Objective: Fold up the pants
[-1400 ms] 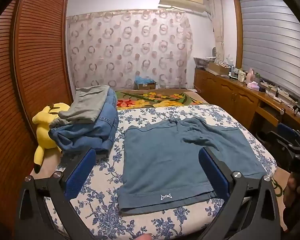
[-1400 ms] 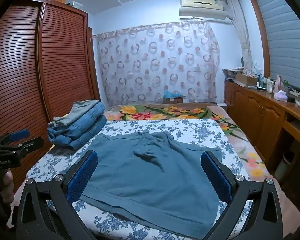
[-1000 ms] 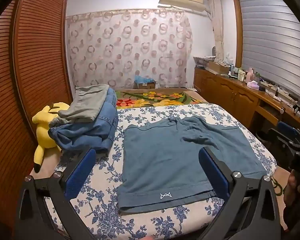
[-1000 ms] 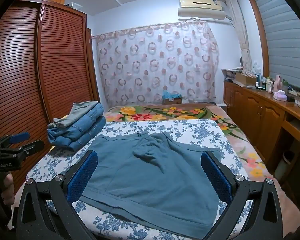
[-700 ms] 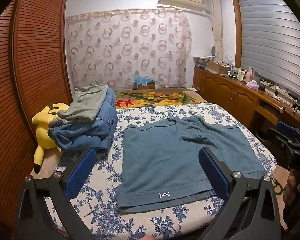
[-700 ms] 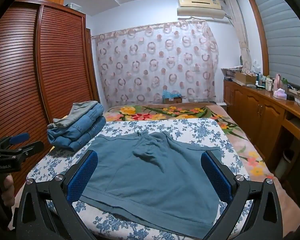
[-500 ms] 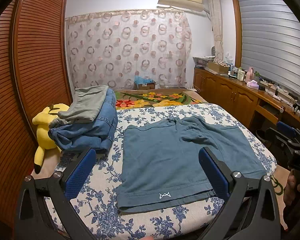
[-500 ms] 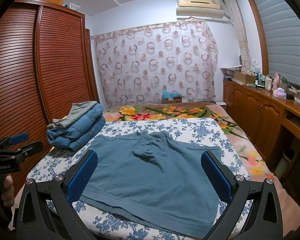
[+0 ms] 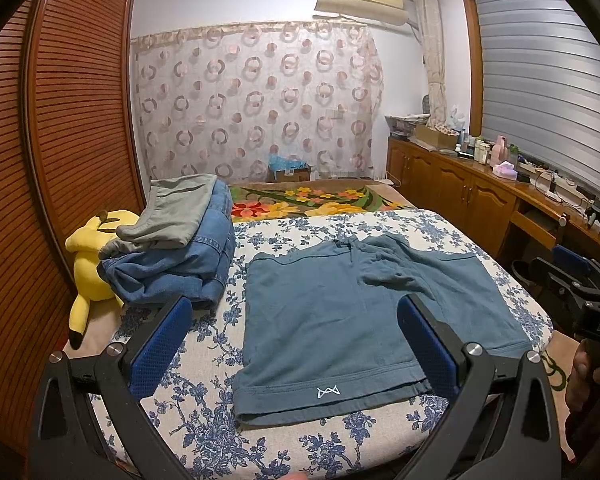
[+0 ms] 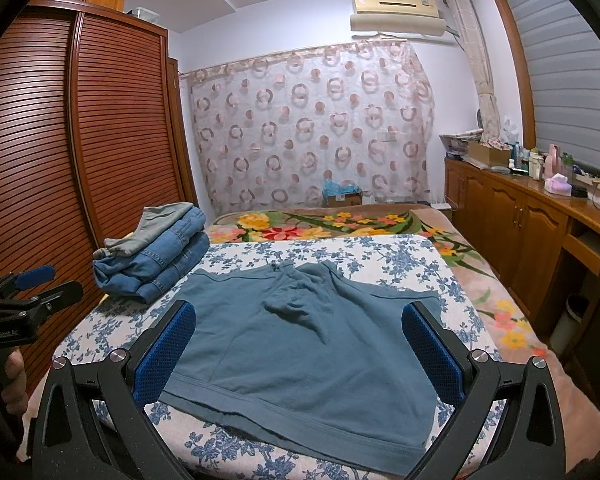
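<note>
While you hold both tools over the near edge of the bed (image 9: 204,436), the wardrobe (image 10: 60,140) fills the wall on your left and the curtain (image 9: 256,100) hangs across the far end. Beside that wardrobe sits a pile of folded jeans (image 9: 180,264), with a yellow plush toy (image 9: 90,264) just behind it.

Your left claw (image 9: 296,344) is spread wide, its blue pads (image 9: 158,344) gripping nothing and touching nothing. Your right claw (image 10: 300,344) is released just as wide and is equally empty.

Between them the pants (image 9: 364,316) lie flat on the flowered sheet, in the middle of the bed and apart from the jeans. They are teal shorts, waistband away from you, with a bunched wrinkle near the drawstring. A small white logo (image 9: 327,391) marks the near hem.
</note>
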